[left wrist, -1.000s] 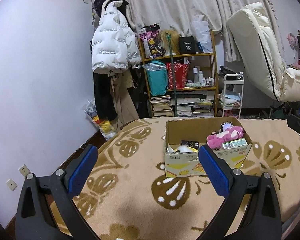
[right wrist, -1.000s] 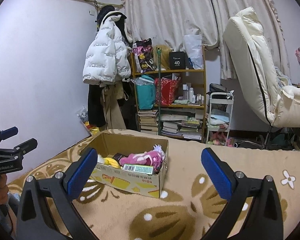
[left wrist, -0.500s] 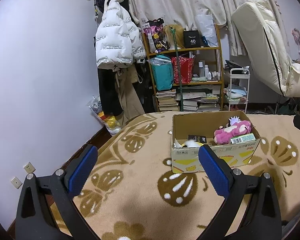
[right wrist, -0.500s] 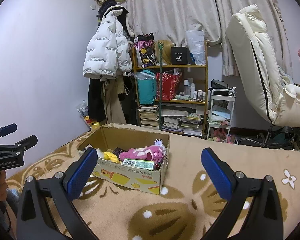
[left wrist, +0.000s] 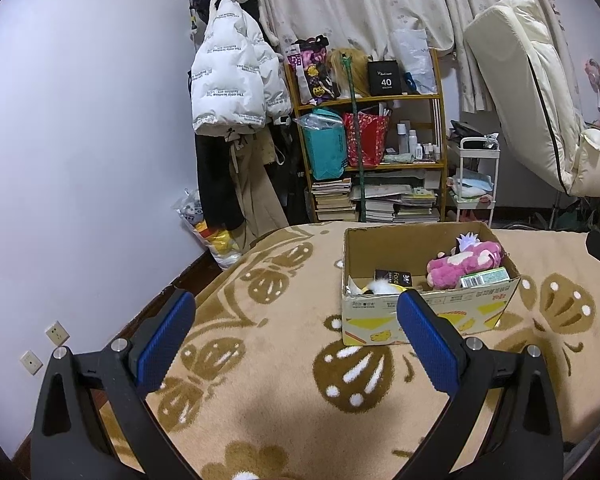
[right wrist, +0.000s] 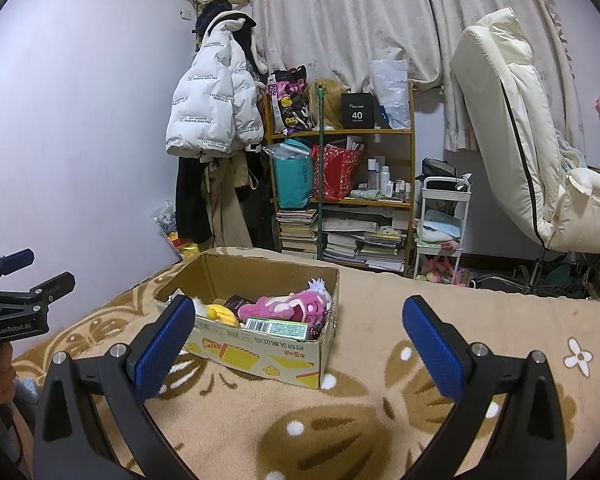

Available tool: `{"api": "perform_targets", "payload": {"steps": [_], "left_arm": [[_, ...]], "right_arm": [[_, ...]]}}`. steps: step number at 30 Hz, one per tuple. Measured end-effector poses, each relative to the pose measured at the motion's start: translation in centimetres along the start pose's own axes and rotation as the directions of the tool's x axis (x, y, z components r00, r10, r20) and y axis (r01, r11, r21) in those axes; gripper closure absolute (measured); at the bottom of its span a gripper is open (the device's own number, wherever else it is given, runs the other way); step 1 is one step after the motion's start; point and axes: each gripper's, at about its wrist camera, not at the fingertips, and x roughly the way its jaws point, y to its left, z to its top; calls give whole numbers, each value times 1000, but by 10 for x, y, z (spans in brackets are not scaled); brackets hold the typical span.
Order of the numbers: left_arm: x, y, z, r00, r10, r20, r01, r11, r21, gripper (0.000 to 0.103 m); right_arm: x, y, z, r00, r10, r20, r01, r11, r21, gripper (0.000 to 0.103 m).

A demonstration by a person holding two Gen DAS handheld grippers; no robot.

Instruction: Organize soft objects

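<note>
1. Since the earlier frames the cardboard box (left wrist: pixel 428 304) is seen shifted right in the left wrist view & nearer in the right wrist view; both grippers were moved a bit closer.
2. Left gripper (left wrist: pixel 296 340): jaws spread wide, nothing held. Right gripper (right wrist: pixel 296 340): same, empty.
3. Pink plush (right wrist: pixel 284 306) lies in the box's right part, against the near wall, beside a green packet (right wrist: pixel 276 327); yellow plush (right wrist: pixel 220 314) to its left.
4. Risks, as judged: packet or black carton (left wrist: pixel 394 278) may be pinched w/ the plush, as they are packed tight; light box could be dragged over the blanket (right wrist: pixel 380 364) if a finger catches the wall.
</note>
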Motion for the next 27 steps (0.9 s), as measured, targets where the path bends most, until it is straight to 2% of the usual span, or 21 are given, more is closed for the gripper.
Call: {"api": "perform_targets", "payload": {"steps": [13, 27], "left_arm": [[-2, 3, 3, 1000, 16, 6, -16, 999, -28, 3], [-1, 0, 4, 1000, 11, -3, -11, 1000, -8, 3]], "right_arm": [[0, -1, 0, 1000, 2, -2, -2, 1000, 0, 0], [0, -2, 0, 1000, 4, -3, -4, 1000, -1, 0]]}}
